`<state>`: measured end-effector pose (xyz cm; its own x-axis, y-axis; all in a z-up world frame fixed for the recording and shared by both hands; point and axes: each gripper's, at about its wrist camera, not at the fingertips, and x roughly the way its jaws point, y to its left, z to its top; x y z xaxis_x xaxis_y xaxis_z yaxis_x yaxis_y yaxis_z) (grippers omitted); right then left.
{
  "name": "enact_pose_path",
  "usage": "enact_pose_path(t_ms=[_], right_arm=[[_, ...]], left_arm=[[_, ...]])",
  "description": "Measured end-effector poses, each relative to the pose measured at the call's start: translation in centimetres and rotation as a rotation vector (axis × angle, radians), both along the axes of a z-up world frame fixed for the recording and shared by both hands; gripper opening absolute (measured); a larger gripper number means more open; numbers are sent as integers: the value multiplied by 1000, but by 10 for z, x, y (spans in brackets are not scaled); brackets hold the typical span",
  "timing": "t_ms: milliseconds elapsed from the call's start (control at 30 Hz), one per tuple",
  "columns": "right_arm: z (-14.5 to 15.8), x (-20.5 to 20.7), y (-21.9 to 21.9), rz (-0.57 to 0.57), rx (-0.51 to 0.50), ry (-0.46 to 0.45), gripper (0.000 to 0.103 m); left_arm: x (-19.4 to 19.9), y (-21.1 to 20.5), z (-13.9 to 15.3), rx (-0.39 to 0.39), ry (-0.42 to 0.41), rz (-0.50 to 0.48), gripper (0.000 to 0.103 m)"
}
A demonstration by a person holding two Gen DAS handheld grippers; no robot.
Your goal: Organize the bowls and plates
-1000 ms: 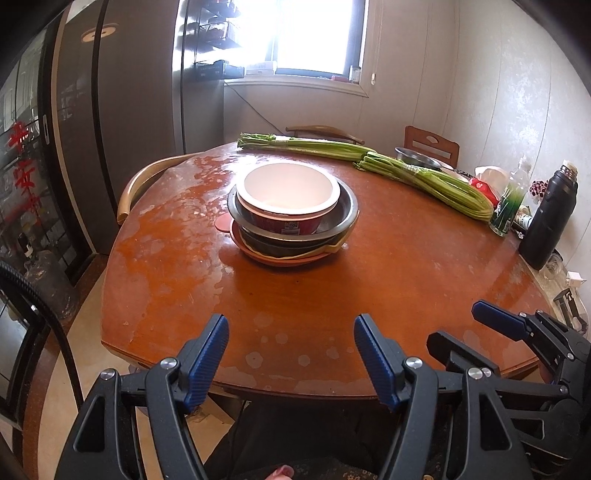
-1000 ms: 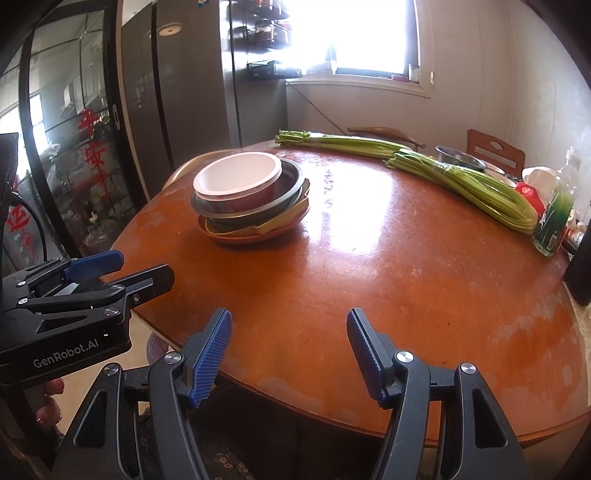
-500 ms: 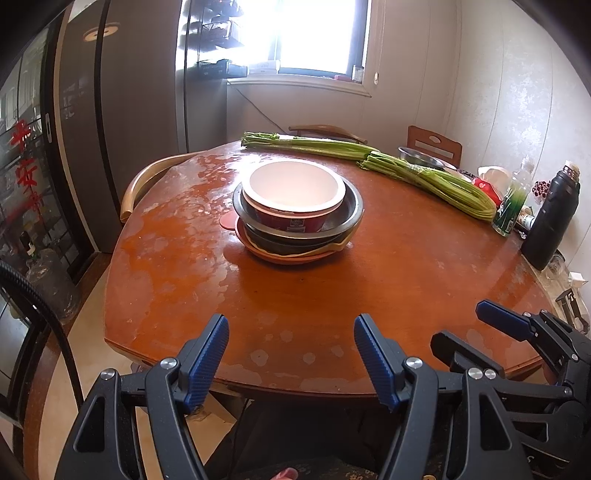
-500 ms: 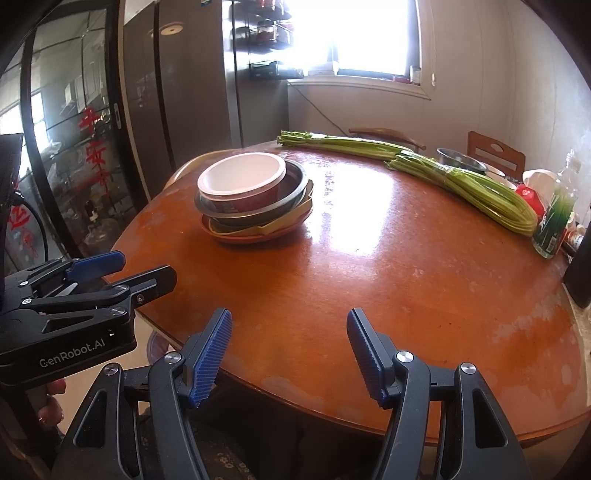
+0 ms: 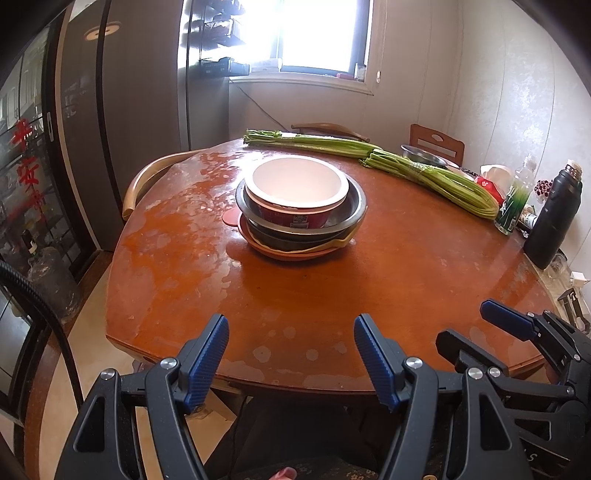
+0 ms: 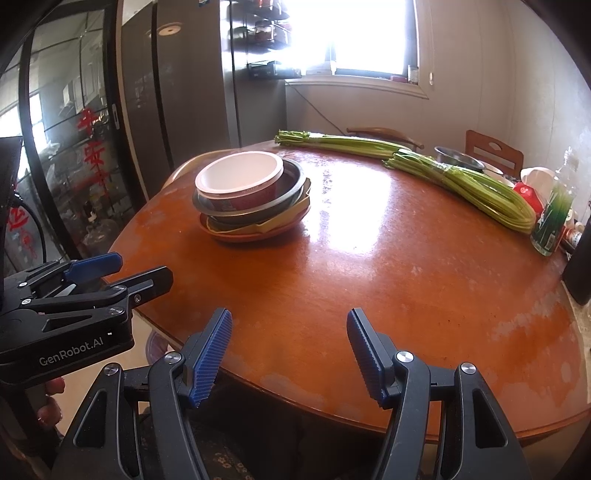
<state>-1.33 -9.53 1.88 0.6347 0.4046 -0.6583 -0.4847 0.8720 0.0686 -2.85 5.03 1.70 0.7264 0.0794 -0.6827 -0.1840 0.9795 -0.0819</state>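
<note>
Both claws, left claw [image 5: 291, 354] and right claw [image 6: 290, 350], apart, empty. Ahead on counter [image 5: 406, 280]: white bowl [image 5: 297, 182] atop gray bowls, orange plate [image 5: 291, 253] underneath.

Lit hard from the blown-out window [image 5: 321, 33] behind. Threw white glare across the table [image 6: 354, 206]. Left foreground dimmer. Bent straight lines at the edges, with black vignetted corners. Stayed sharp, without motion blur.

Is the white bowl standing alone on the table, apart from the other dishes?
No, the white bowl sits nested on top of the stack of dishes.
</note>
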Motion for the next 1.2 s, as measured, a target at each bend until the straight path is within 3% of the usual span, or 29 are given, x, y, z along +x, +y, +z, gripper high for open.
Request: enact_pose_path(t_ms=[1200], right_arm=[[-2,4,-14,-57,19,8,67]], left_arm=[[1,-3,-7,7,12,-9,70]])
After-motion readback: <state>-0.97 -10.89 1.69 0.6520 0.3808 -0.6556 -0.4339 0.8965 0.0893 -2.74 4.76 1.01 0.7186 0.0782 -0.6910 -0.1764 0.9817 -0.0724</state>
